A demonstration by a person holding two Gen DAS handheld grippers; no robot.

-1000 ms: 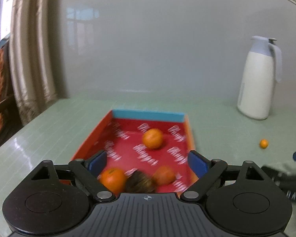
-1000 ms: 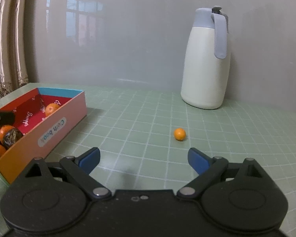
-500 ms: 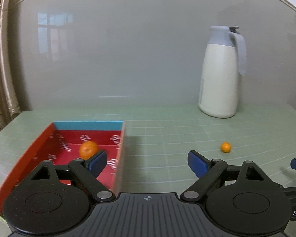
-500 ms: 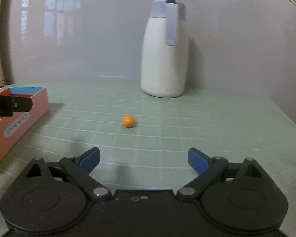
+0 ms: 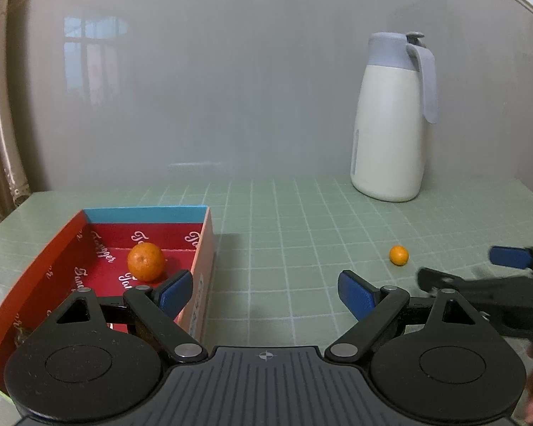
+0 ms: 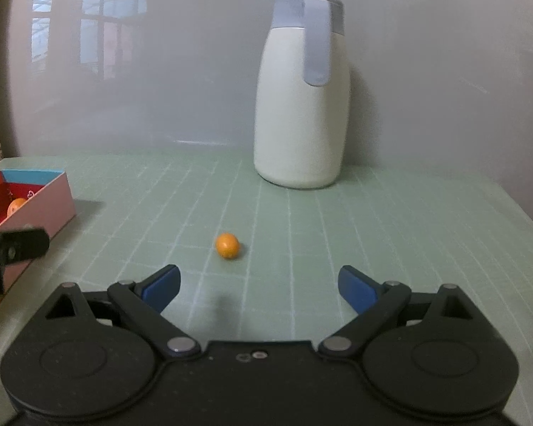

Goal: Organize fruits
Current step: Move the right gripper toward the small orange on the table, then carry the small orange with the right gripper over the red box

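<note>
Ahead of the right gripper, whose jaws stand wide and empty, a small orange fruit lies alone mid-table, well apart from the red box near the left edge. Nearly round, its slightly longer axis runs left to right. A nudge might roll it away. The left gripper is wide too.

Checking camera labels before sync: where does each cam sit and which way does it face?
Left wrist: on the left gripper, looking forward and slightly down over the box edge; own open fingers show, the right gripper at right.
Right wrist: on the right gripper, facing the small orange fruit and the jug; own open fingers show, the left gripper's tip at left.
Shared: box, fruit, jug, green table.
</note>
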